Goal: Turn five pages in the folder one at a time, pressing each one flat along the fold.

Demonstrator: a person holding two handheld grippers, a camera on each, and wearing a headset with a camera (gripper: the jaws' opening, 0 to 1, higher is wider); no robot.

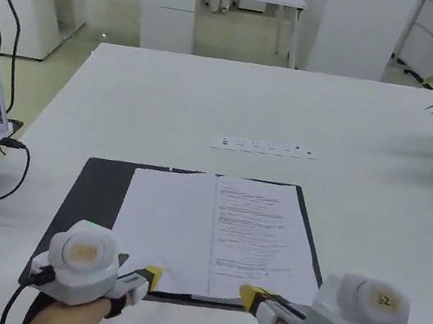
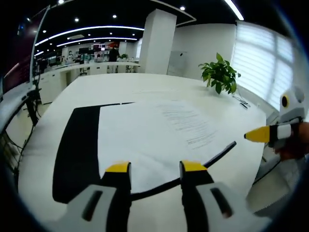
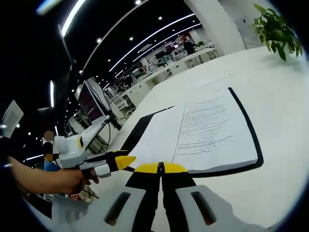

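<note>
Folder: black, lying open on white table; left page blank, right page printed | left gripper: jaws apart, empty, by folder's near edge | right gripper: jaws closed together, holding nothing, by same edge | power strip: beyond folder.

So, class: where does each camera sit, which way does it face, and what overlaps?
Head view: on the headset, facing down at the open folder; hands hold the left gripper and right gripper.
Left gripper view: on that gripper, facing across the folder towards the plant; open jaws show.
Right gripper view: on that gripper, facing up the printed page; shut jaws show.
Shared: both gripper views catch the other gripper, folder, plant.
</note>
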